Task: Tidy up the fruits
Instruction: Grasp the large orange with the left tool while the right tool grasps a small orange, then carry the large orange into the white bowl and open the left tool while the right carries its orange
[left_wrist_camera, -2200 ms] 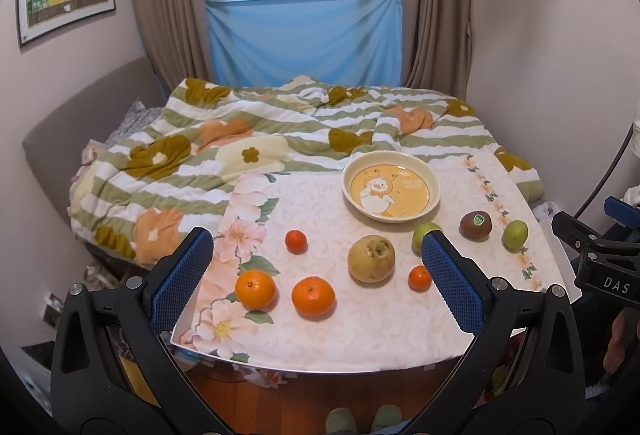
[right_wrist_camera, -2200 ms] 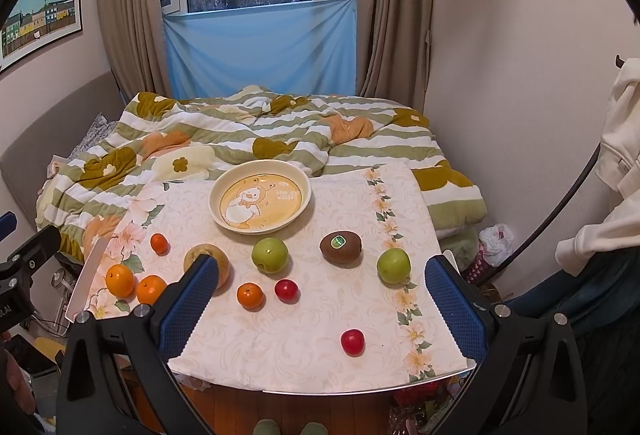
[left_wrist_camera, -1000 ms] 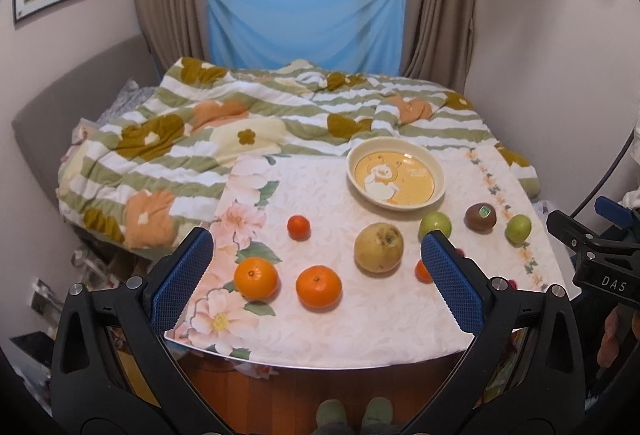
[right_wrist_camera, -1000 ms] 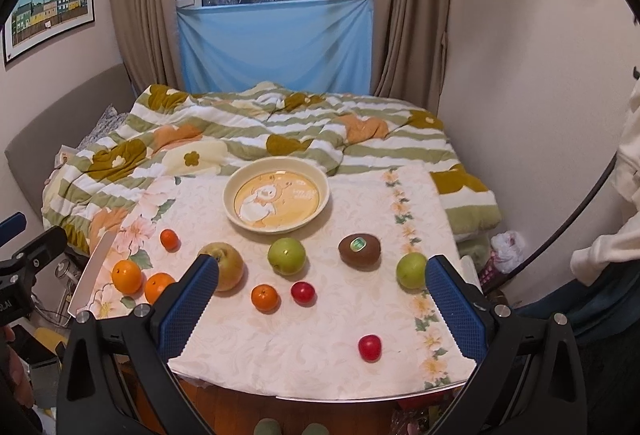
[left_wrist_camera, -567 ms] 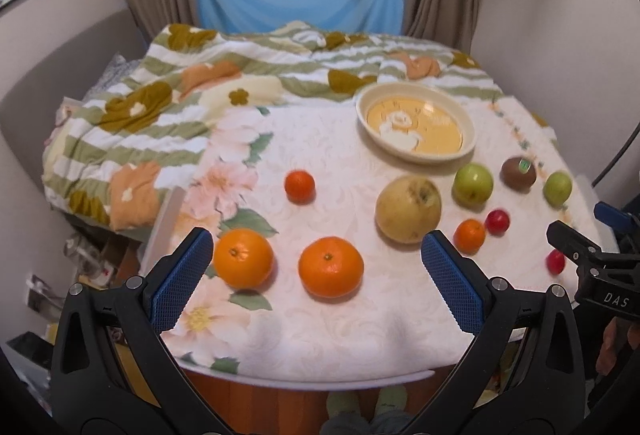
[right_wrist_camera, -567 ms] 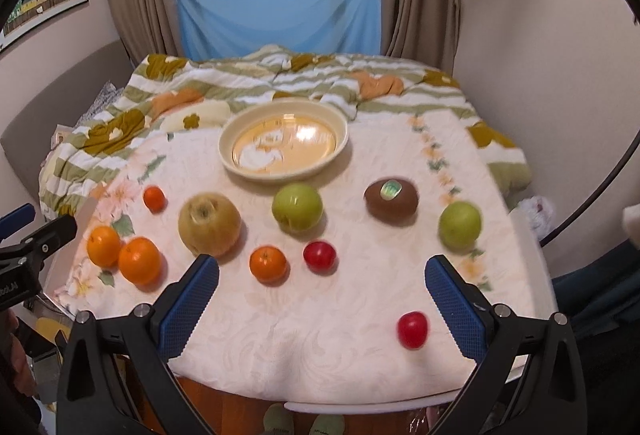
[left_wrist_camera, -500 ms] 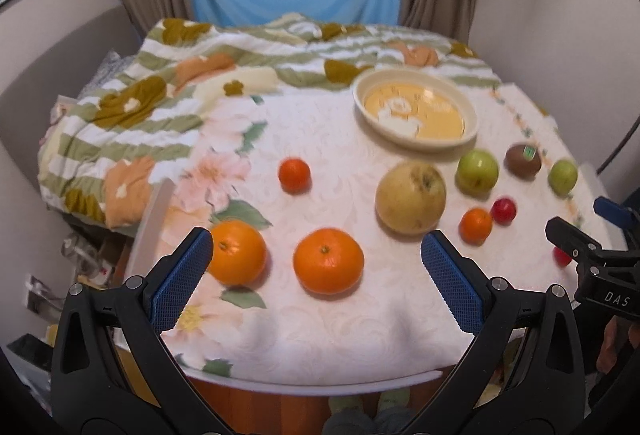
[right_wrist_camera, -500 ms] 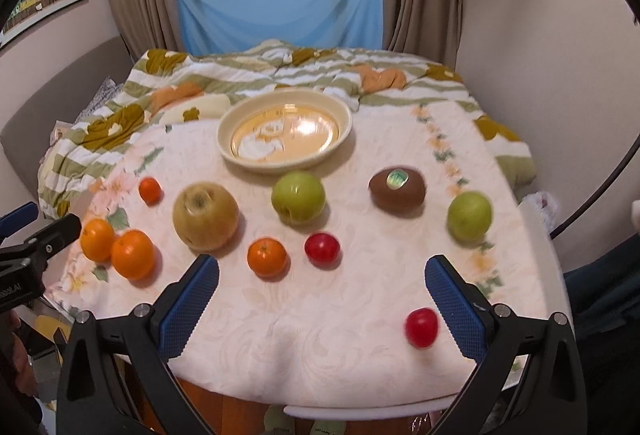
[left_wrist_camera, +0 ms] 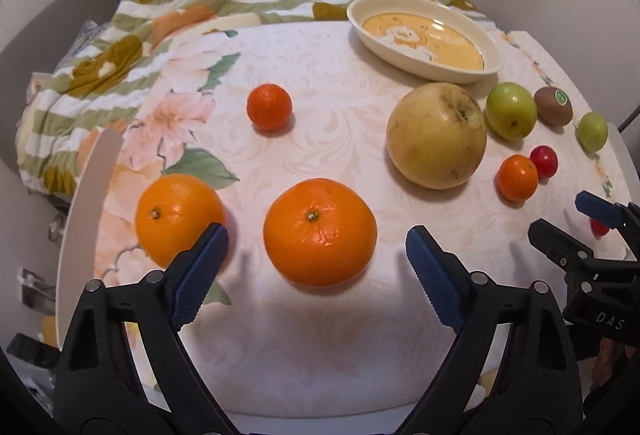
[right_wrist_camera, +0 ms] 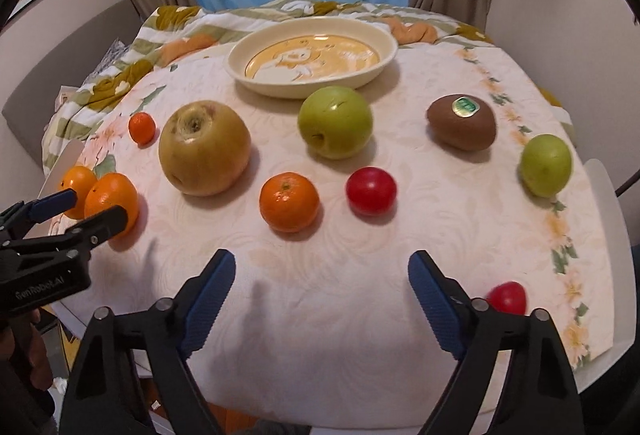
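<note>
Fruit lies scattered on a table with a pale floral cloth (left_wrist_camera: 340, 83). My left gripper (left_wrist_camera: 316, 259) is open and empty, with a large orange (left_wrist_camera: 320, 231) between its fingertips and a second orange (left_wrist_camera: 176, 215) by the left finger. My right gripper (right_wrist_camera: 322, 283) is open and empty, just short of a small mandarin (right_wrist_camera: 289, 202) and a red cherry tomato (right_wrist_camera: 371, 191). A big yellow pear (right_wrist_camera: 204, 153), a green apple (right_wrist_camera: 335, 122), a kiwi (right_wrist_camera: 462, 121), a second green apple (right_wrist_camera: 546, 165) and an empty cream bowl (right_wrist_camera: 312, 55) lie beyond.
A small mandarin (left_wrist_camera: 269, 107) sits mid-left on the cloth. Another red tomato (right_wrist_camera: 507, 297) lies near the front right edge beside my right finger. A bed with a striped floral quilt (left_wrist_camera: 120, 47) stands behind the table. Walls close in on the right.
Both grippers have moved forward and down toward the table, so the fruit looms larger. The left gripper now straddles the large orange. Both stay open.
</note>
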The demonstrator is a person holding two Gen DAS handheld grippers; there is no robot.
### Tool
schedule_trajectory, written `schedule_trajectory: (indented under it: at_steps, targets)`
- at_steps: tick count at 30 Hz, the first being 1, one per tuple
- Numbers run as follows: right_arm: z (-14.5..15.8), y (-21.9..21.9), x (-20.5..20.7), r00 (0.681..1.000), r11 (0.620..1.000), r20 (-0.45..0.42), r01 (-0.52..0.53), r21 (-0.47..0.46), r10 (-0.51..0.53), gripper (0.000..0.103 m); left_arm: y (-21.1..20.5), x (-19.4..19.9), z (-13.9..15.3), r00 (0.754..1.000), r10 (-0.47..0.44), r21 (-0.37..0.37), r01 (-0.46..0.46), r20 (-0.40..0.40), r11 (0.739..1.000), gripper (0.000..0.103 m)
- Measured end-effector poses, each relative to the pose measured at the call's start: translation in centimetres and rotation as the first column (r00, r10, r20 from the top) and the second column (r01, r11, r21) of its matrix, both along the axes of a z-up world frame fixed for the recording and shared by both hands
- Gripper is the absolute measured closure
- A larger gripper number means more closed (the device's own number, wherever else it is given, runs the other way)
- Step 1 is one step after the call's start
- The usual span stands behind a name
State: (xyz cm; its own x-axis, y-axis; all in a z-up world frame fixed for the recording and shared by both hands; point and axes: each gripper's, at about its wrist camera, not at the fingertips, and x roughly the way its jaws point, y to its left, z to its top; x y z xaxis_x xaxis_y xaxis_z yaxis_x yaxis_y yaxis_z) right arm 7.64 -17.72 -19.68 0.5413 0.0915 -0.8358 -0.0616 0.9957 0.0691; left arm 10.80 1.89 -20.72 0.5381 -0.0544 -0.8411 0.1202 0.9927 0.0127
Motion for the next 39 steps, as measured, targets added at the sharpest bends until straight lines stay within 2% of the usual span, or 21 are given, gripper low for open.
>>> schedule_trajectory:
  at_steps: [3,7,9,20,25,29,39]
  targets:
    - [-0.5,0.2,0.8,1.0,1.0,-0.017,-0.008,0.006,0.008,0.028,0.1,0.5,-0.6,1.0,-0.004,-0.01,0.004,-0.026,1.0,0.017]
    - [-1.2,0.7,1.6,0.999,1.0,-0.041,-0.014,0.005,0.015,0.03,0.4,0.9,-1.4,0.998,-0.007,-0.041,0.005,-0.056,0.999,0.034]
    - [-1.5,0.9,1.9,0.998,1.0,-0.055,-0.022,0.015,0.023,0.037,0.5,1.0,-1.5,0.998,-0.014,-0.051,0.011,-0.06,0.999,0.035]
    - [-1.5,1.7,3.5,0.997,0.998,-0.062,-0.053,-0.017,0.052,0.046,1.2,1.0,-1.4,0.997,-0.017,-0.078,0.011,-0.073,0.997,0.035]
    - [-1.4,2.0,3.9,0.996,0.997,-0.069,-0.063,-0.049,0.06,0.055,1.4,0.8,-1.5,0.998,-0.014,-0.067,0.01,-0.069,0.998,0.035]
    - [-1.3,2.2,4.2,0.995,0.996,-0.066,-0.074,-0.048,0.071,0.068,1.5,0.6,-1.5,0.998,-0.014,-0.072,0.009,-0.067,0.997,0.036]
    - [0.8,2.9,3.2,0.997,0.997,-0.011,-0.074,-0.035,0.074,0.069,2.2,-0.1,0.0,0.999,-0.004,-0.08,0.001,-0.042,0.997,0.036]
